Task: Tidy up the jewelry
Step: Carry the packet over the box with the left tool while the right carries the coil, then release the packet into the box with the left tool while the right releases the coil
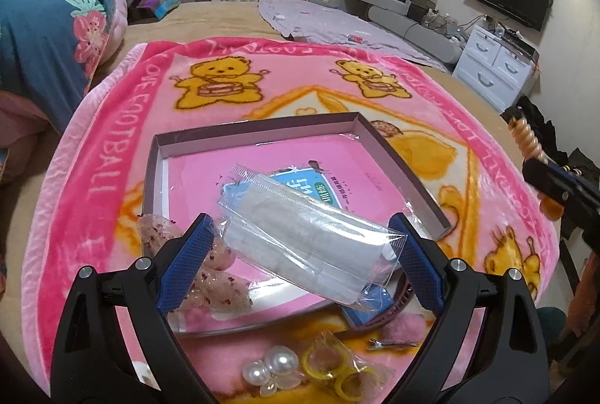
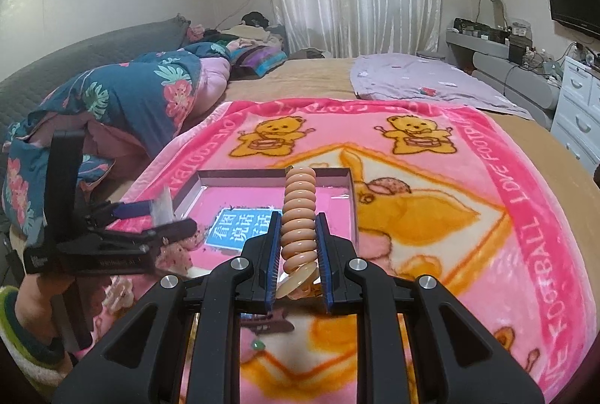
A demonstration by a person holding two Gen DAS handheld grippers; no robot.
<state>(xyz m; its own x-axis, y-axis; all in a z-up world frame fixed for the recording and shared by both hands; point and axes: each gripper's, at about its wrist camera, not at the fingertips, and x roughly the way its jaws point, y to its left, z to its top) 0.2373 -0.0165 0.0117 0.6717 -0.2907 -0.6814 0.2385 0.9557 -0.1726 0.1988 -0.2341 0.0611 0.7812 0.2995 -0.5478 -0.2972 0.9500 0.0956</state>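
A shallow open box with a pink printed floor lies on a pink bear blanket. My left gripper is shut on a clear plastic packet and holds it above the box's near half. A pink speckled hair tie in a wrapper lies in the box by my left finger. My right gripper is shut on a beige spiral hair clip, upright, above the blanket near the box. The clip also shows at the left wrist view's right edge.
In front of the box lie pearl ornaments, yellow rings in a bag, a small metal clip and a brown headband. A floral quilt is heaped at the left. A white drawer unit stands at the right.
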